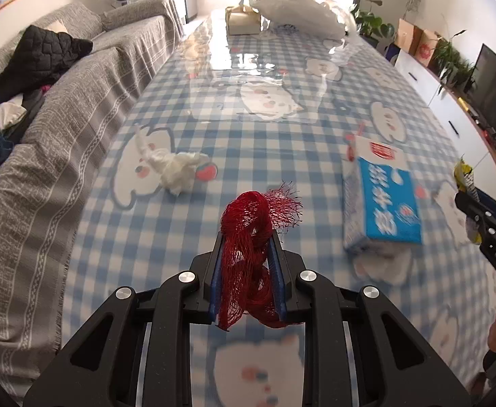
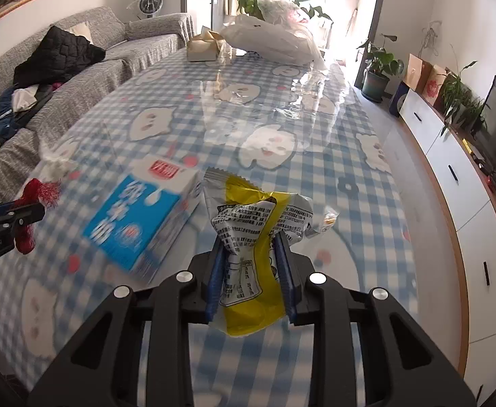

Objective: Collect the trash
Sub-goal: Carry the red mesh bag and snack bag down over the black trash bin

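Note:
My left gripper (image 1: 247, 237) is shut on a red mesh net bag (image 1: 248, 227), held above the checked table. My right gripper (image 2: 251, 237) is shut on a crumpled yellow and white snack wrapper (image 2: 248, 224). A blue and white milk carton (image 1: 382, 196) lies on its side between the two grippers; it also shows in the right wrist view (image 2: 139, 217). A crumpled white tissue (image 1: 176, 166) lies on the table ahead and left of the left gripper. A small scrap (image 2: 329, 220) lies just right of the wrapper.
A white plastic bag (image 1: 299, 10) and a cardboard box (image 1: 243, 20) sit at the table's far end. A grey sofa (image 1: 61, 101) with clothes runs along the left edge. White cabinets (image 2: 451, 176) and a TV stand to the right.

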Demonstrator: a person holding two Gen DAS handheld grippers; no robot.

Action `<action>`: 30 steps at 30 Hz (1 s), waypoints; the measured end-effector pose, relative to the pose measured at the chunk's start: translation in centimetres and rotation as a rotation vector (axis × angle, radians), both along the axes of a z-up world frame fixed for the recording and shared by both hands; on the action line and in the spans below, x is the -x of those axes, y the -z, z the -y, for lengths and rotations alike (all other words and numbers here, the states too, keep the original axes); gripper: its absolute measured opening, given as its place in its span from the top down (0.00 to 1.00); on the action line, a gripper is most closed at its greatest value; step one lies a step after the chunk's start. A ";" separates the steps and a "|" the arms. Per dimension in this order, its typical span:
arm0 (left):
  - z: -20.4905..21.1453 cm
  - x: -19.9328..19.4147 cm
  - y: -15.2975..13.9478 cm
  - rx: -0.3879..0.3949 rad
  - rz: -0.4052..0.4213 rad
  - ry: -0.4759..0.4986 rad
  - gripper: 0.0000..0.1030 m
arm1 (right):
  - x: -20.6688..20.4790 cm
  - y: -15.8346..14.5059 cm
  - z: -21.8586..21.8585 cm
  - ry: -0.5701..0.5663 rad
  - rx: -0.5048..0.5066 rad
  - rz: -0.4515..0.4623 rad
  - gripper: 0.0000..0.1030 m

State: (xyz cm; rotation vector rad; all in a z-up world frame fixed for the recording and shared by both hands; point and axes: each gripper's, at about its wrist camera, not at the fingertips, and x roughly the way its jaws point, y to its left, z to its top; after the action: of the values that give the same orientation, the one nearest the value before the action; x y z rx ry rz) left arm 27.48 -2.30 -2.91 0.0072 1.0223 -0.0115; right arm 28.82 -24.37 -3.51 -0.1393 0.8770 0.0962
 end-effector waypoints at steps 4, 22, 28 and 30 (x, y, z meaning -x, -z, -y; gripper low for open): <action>-0.9 3.3 -1.0 0.039 0.004 -0.014 0.78 | 2.9 -0.6 -0.1 -0.001 -0.011 0.006 0.74; -1.6 14.8 -1.0 0.066 0.009 0.003 0.78 | 14.5 -3.0 -0.6 0.020 -0.063 0.074 0.74; -1.4 17.9 -0.9 0.065 0.018 0.014 0.78 | 18.0 -2.8 -1.9 0.001 -0.069 0.071 0.74; -1.5 18.8 -0.7 0.063 0.018 0.016 0.78 | 19.0 -2.6 -2.2 -0.005 -0.075 0.068 0.74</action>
State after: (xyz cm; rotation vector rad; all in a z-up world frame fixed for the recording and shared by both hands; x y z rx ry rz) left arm 8.65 -0.83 -2.22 -0.0422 1.0033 -0.0582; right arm 9.78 -22.19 -0.90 -0.0739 0.8039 0.1282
